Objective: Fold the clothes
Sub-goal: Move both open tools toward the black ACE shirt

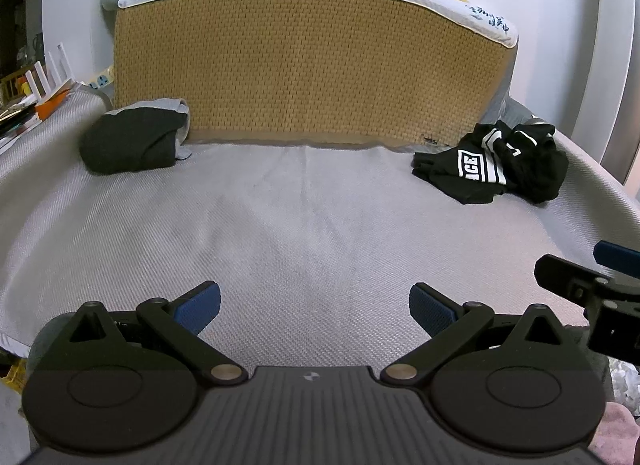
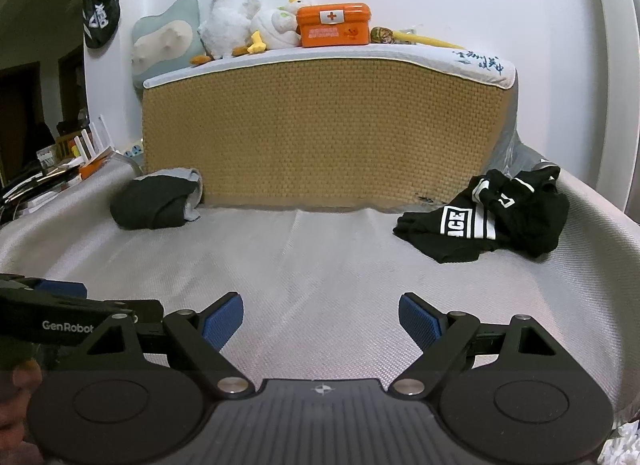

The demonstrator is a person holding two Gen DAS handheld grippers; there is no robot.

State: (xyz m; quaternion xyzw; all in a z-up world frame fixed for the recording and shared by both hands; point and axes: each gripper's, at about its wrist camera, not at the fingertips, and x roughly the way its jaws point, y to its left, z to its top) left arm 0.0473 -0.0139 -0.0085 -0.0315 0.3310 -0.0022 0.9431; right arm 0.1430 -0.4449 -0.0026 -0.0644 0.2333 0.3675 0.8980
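Note:
A crumpled black garment with white lettering (image 1: 496, 167) (image 2: 486, 221) lies at the far right of the grey bed sheet (image 1: 304, 225) (image 2: 320, 257). A folded dark garment with a grey edge (image 1: 134, 139) (image 2: 158, 199) rests at the far left against the woven board. My left gripper (image 1: 315, 307) hovers open over the near part of the sheet, nothing between its blue pads. My right gripper (image 2: 321, 315) is open too, with empty jaws, and shows at the right edge of the left wrist view (image 1: 588, 277). Both stand well short of the garments.
An upright woven tan board (image 1: 304, 65) (image 2: 324, 129) closes off the back of the bed. On top sit plush ducks (image 2: 240, 25), an orange first-aid box (image 2: 334, 25) and a pillow (image 2: 168, 35). Cluttered items (image 2: 60, 173) line the left side.

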